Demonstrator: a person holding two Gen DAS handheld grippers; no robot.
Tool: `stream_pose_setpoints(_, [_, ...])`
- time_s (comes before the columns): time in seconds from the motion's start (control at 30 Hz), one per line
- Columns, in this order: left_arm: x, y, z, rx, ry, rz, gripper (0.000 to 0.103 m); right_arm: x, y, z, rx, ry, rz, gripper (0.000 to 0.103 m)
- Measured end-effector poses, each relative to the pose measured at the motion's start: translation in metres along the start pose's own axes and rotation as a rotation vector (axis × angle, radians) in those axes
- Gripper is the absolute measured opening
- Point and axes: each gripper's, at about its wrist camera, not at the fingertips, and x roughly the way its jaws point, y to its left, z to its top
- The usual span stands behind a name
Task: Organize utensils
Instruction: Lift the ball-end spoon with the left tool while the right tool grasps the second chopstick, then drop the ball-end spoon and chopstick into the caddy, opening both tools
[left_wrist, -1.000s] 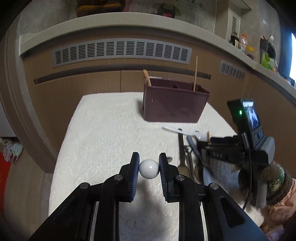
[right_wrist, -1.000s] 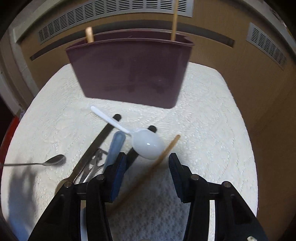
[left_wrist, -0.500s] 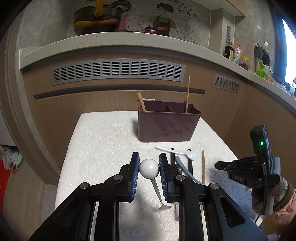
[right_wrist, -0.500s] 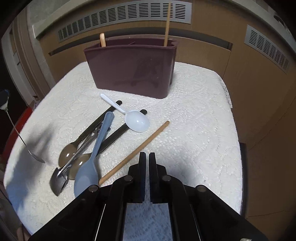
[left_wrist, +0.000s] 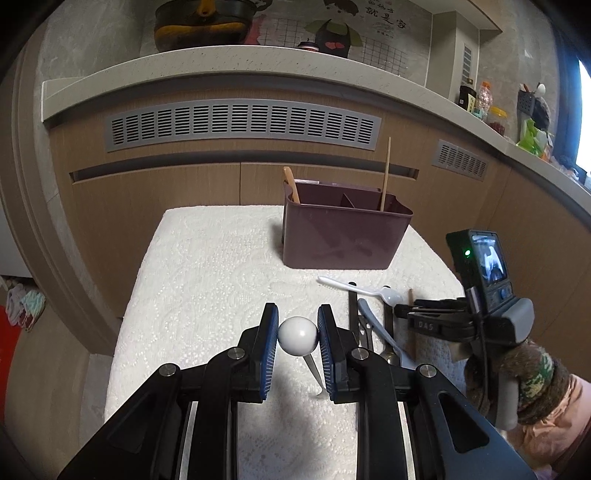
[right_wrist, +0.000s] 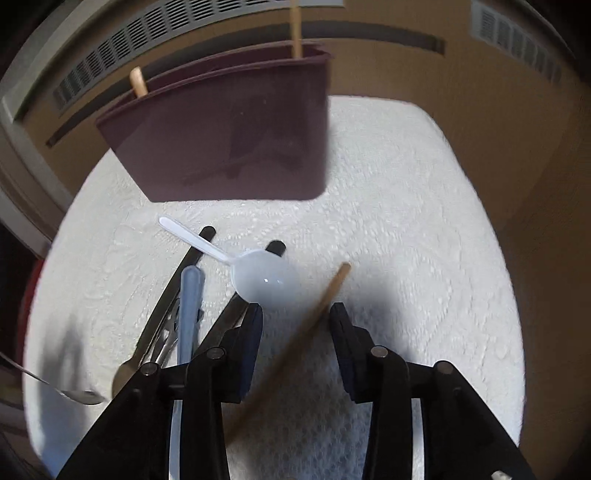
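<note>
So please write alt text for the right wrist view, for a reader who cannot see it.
The open right gripper hangs low over a wooden chopstick on a white cloth, beside a white spoon and other utensils. A maroon caddy stands behind them.

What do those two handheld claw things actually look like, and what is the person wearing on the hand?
Both the left gripper and the right gripper are glossy black plastic, with silver pivot bolts and ribbed dark-blue finger pads. Seen from the left wrist, the right one carries white "DAS" lettering, a black cable, a grey housing and a small lit screen with a green light. The hand wears a camouflage-patterned knit glove over a pink sleeve.
</note>
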Motion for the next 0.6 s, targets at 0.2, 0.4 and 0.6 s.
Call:
stream_pose_setpoints(0.2, [-0.002, 0.002, 0.000, -0.009, -0.001, -0.002, 0.023, -0.029, 0.004, -0.007, -0.086, -0.117, 0.037, 0.006])
stream_pose_setpoints(0.4, [-0.005, -0.002, 0.004, -0.011, -0.012, -0.007, 0.023, -0.089, -0.012, -0.013, -0.070, -0.230, 0.122, 0.006])
stream_pose_setpoints(0.6, [-0.014, -0.007, 0.011, 0.000, -0.026, -0.010, 0.023, -0.122, -0.025, -0.009, -0.049, -0.318, 0.132, 0.005])
